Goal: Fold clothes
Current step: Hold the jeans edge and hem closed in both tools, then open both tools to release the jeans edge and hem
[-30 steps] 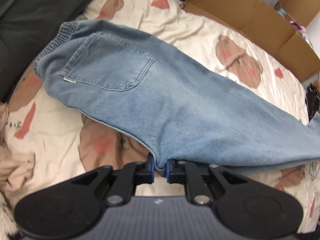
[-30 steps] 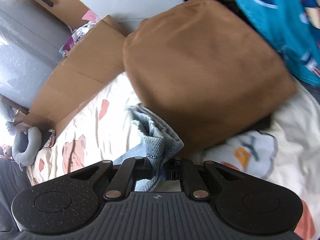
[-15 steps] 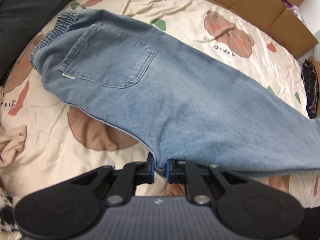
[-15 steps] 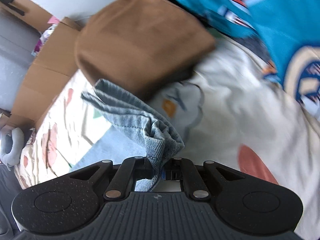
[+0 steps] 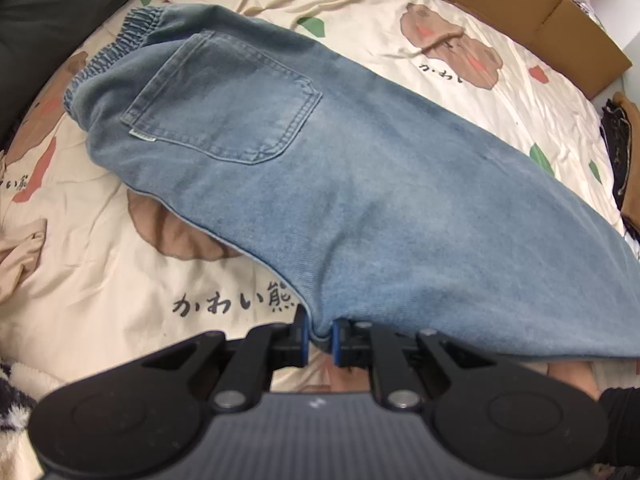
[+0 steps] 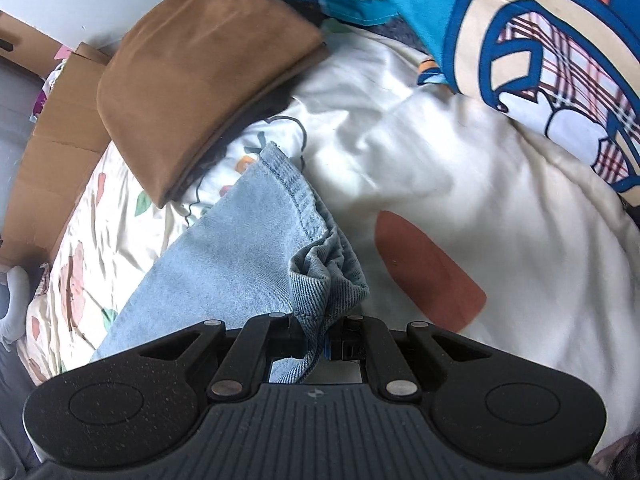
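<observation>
The left claw (image 5: 320, 334) is pinched almost together on a fold of the light blue denim jeans (image 5: 360, 200), its blue-edged pads gripping the cloth at the lower edge near the crotch seam. From that grip the jeans spread away across the cream bedsheet printed with brown bears and dark script (image 5: 120, 280): the gathered elastic waistband (image 5: 116, 56) lies at the far left, a stitched back pocket (image 5: 228, 108) faces up, and the legs run off to the right edge of the view. A flattened brown cardboard box (image 5: 540, 16) borders the far side of the bed, and a crumpled beige cloth (image 5: 20, 252) sits at the left edge. The right claw (image 6: 322, 344) is likewise closed to a narrow gap, clamped on a bunched corner of the hem of the jeans (image 6: 320, 272), with a strip of denim hanging down between its fingers. The leg of the jeans stretches from that grip off to the left over the bedsheet (image 6: 460, 180), the stitched hem edge turned up. Beyond the hem lies a folded brown suede-like garment (image 6: 192, 92), and a teal cloth with a plaid and cartoon print (image 6: 520, 48) fills the upper right.
</observation>
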A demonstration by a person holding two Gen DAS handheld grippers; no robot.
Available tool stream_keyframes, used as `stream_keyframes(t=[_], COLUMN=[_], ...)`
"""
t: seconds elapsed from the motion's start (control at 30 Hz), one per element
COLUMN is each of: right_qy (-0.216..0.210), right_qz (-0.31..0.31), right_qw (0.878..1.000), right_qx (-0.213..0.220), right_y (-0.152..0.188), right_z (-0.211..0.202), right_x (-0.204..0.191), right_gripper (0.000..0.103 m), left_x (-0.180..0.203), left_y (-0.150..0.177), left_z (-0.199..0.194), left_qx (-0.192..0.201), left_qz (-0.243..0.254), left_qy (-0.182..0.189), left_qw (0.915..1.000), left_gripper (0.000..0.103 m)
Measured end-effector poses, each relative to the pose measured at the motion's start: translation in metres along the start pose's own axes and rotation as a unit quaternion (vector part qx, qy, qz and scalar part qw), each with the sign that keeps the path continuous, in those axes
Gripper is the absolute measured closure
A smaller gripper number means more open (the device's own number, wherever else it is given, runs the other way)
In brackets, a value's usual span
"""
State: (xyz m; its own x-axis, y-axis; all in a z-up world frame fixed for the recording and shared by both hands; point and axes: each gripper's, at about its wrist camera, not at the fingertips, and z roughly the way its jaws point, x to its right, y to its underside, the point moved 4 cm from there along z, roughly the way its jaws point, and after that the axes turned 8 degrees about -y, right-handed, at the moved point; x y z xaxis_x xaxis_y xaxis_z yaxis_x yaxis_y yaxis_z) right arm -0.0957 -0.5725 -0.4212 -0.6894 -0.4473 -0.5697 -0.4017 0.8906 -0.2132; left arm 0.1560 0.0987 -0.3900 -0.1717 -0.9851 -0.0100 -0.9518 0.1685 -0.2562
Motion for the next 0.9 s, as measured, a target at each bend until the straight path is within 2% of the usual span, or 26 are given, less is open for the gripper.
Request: stream_keyframes(t=[0.17,0.33,0.37,0.5,0.63,0.8,0.9], right_qy=[0.007,0.012,0.014,0.035,0.036,0.015,0.0], right_qz=[0.006,0.019,0.021,0.025,0.006,-0.051,-0.095], right_qw=[1.0,1.0,1.0,0.999,0.999,0.998,0.995], right_qx=[0.002,-0.007,-0.011,-0.02,-0.016,-0.015,-0.02], right_y=[0.001,0.004,0.006,0.009,0.007,0.0,-0.004], right_z=[-0.007,0.015,0.021,0.021,0.005,-0.006,-0.005], right_x=[0.003,0.019,0.023,0.036,0.038,0.023,0.006], right_gripper=[0.097,0.096,0.094,0.075,0.072,0.072,0.071], left_x=[0.0,0.006,0.007,0.01,0.0,-0.013,-0.014], left_y=[0.001,0.004,0.004,0.009,0.015,0.012,0.003], left_z=[-0.004,0.017,0.021,0.022,-0.001,-0.034,-0.037], left_qx=[0.0,-0.014,-0.019,-0.041,-0.026,0.01,0.022], left_qz=[0.001,0.01,0.007,0.005,-0.006,-0.032,-0.028], left_qy=[0.001,-0.012,-0.014,-0.025,-0.04,-0.05,-0.049], left_qw=[1.0,0.9998,0.9997,0.9988,0.9989,0.9982,0.9982], left_gripper=[0.092,0.091,0.091,0.085,0.084,0.067,0.058])
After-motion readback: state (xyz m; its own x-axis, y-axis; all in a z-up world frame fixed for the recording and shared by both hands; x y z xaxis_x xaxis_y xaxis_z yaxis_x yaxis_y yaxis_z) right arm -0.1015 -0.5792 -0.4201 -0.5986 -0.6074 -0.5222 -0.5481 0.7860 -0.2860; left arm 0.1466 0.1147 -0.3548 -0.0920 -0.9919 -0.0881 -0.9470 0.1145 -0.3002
